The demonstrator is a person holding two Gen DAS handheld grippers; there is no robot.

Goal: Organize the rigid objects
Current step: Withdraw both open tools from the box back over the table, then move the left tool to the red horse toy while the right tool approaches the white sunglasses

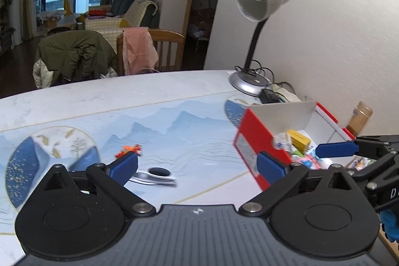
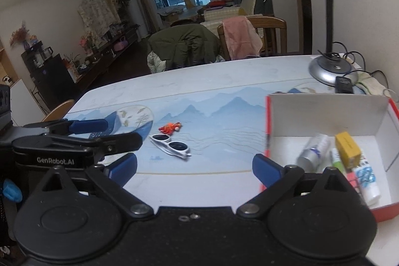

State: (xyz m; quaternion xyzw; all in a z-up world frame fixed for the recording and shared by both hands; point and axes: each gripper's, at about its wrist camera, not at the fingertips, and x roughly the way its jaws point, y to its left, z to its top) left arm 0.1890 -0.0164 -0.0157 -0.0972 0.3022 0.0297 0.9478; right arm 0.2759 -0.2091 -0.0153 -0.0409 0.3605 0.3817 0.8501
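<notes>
Our left gripper (image 1: 197,166) and right gripper (image 2: 194,166) both hover with jaws spread apart, holding nothing. The white sunglasses (image 2: 170,146) lie on the tabletop (image 2: 224,96) just ahead between the right jaws, partly hidden behind our left finger in the left view. A blurred orange toy (image 2: 170,127) sits just beyond them. The red box (image 2: 268,121), right of both jaws, holds bottles and a yellow carton (image 2: 347,145), partly cut off.
</notes>
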